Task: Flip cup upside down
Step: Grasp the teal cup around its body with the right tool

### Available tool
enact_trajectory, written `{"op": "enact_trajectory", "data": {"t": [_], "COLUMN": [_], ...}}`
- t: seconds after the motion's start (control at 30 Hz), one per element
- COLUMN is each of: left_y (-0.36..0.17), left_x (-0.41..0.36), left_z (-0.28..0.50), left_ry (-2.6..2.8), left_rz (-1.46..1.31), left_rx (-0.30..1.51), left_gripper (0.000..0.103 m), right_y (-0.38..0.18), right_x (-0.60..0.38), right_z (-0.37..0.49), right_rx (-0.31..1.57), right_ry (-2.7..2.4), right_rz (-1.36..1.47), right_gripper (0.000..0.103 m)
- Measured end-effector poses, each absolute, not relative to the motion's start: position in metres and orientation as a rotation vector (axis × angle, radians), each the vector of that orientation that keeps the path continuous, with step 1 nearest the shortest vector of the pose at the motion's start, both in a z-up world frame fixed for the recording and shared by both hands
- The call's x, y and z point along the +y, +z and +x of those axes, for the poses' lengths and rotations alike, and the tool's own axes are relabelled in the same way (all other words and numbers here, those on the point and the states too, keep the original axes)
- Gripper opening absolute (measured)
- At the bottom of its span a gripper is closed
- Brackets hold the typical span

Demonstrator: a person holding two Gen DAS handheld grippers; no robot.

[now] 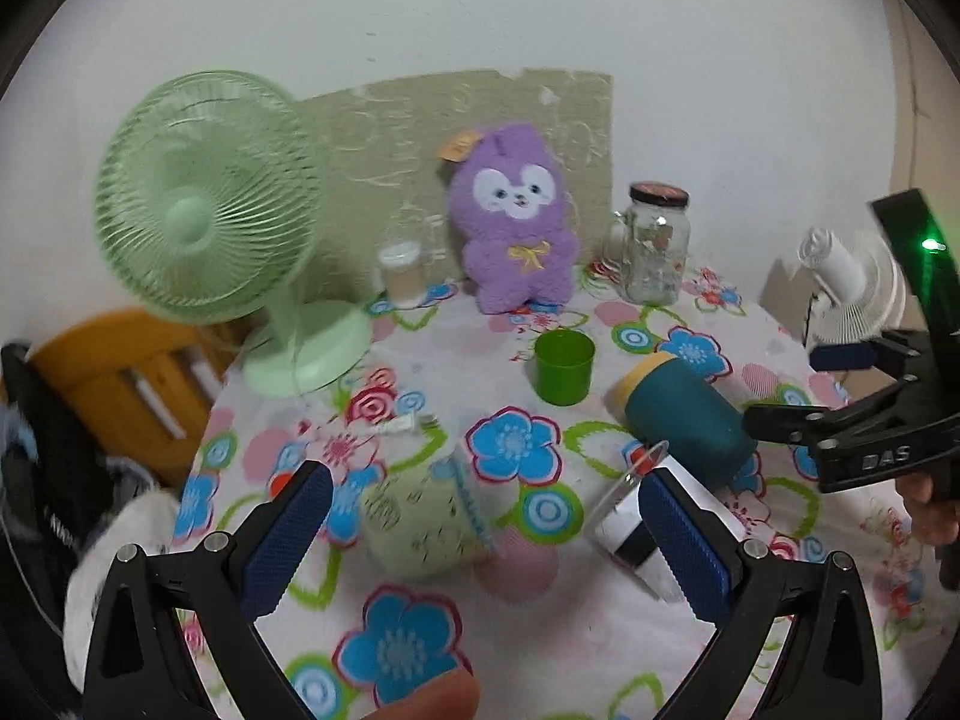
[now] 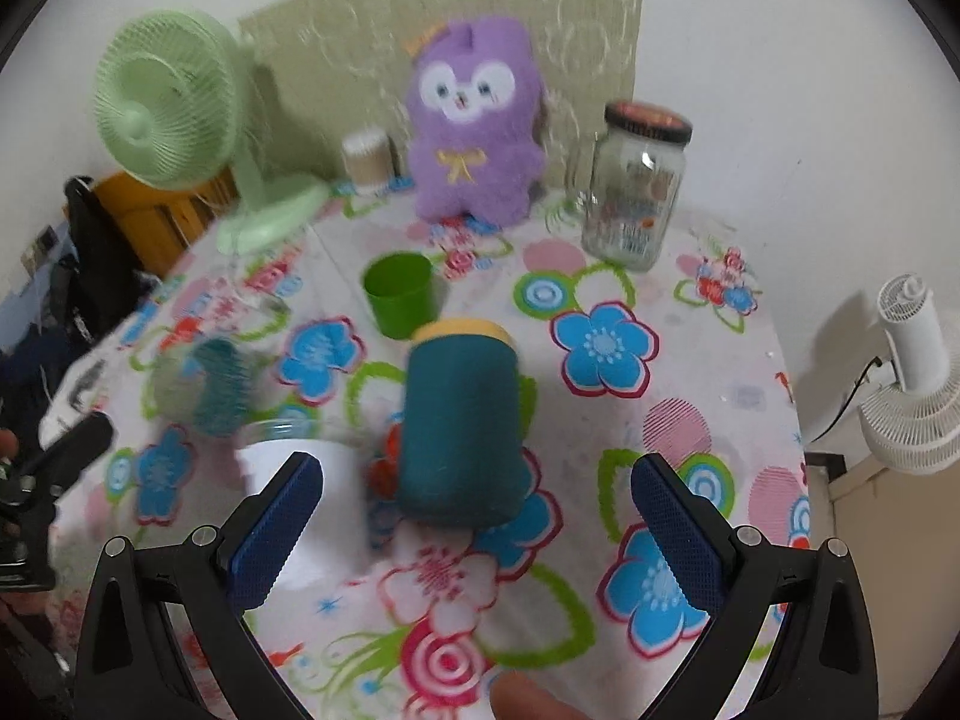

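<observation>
A small green cup [image 1: 564, 367] stands upright, mouth up, on the flowered tablecloth [image 1: 540, 630]; it also shows in the right wrist view [image 2: 399, 295]. A teal cup with a yellow rim [image 1: 684, 420] lies on its side beside it, seen end-on in the right wrist view [image 2: 461, 426] just ahead of my right gripper [image 2: 477, 525], which is open and empty. My left gripper [image 1: 486, 528] is open and empty above a pale green packet [image 1: 426, 522]. The right gripper shows at the right edge of the left wrist view [image 1: 798, 387].
A clear cup with a white and black label [image 1: 630, 516] lies by my left gripper's right finger. A green fan [image 1: 210, 204], a purple plush [image 1: 516, 216], a glass jar [image 1: 655, 243] and a small lidded cup [image 1: 401, 273] stand at the back. A white fan [image 2: 906, 372] stands off the table's right edge.
</observation>
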State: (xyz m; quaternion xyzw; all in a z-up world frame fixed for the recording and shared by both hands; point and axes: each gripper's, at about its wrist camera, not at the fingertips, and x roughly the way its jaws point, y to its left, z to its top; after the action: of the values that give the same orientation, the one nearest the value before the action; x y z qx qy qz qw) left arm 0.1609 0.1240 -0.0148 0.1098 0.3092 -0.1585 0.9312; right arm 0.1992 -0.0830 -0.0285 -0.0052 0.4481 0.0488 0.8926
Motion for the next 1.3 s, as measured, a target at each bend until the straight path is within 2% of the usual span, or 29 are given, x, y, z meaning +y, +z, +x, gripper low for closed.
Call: {"op": "enact_trajectory", "data": {"t": [0.27, 0.4, 0.63, 0.77, 0.83, 0.93, 1.3], "left_y": [-0.037, -0.046, -0.055, -0.056, -0.056, -0.054, -0.044], "left_x": [0.097, 0.082, 0.073, 0.071, 0.069, 0.063, 0.054], "left_z": [0.205, 0.212, 0.223, 0.228, 0.231, 0.231, 0.219], "left_ry": [-0.39, -0.383, -0.393, -0.418, -0.433, -0.458, -0.498], "left_rz": [0.375, 0.491, 0.522, 0.534, 0.55, 0.599, 0.634], "left_rx": [0.717, 0.686, 0.71, 0.715, 0.72, 0.71, 0.673], "left_gripper": [0.103, 0.103, 0.103, 0.103, 0.103, 0.103, 0.103], "right_y": [-0.054, -0.065, -0.079, -0.088, -0.091, -0.094, -0.091], "right_x": [-0.079, -0.072, -0.061, -0.065, -0.067, -0.068, -0.061], "right_z": [0.24, 0.252, 0.262, 0.268, 0.269, 0.27, 0.26], "right_rx": [0.991, 1.021, 1.053, 1.083, 1.104, 1.138, 1.132], "right_ry": [0.111, 0.107, 0.129, 0.158, 0.171, 0.191, 0.206], "right_rz": [-0.064, -0.126, -0.169, -0.119, -0.087, -0.047, -0.013], "right_gripper": [0.103, 0.103, 0.103, 0.083, 0.08, 0.071, 0.069]}}
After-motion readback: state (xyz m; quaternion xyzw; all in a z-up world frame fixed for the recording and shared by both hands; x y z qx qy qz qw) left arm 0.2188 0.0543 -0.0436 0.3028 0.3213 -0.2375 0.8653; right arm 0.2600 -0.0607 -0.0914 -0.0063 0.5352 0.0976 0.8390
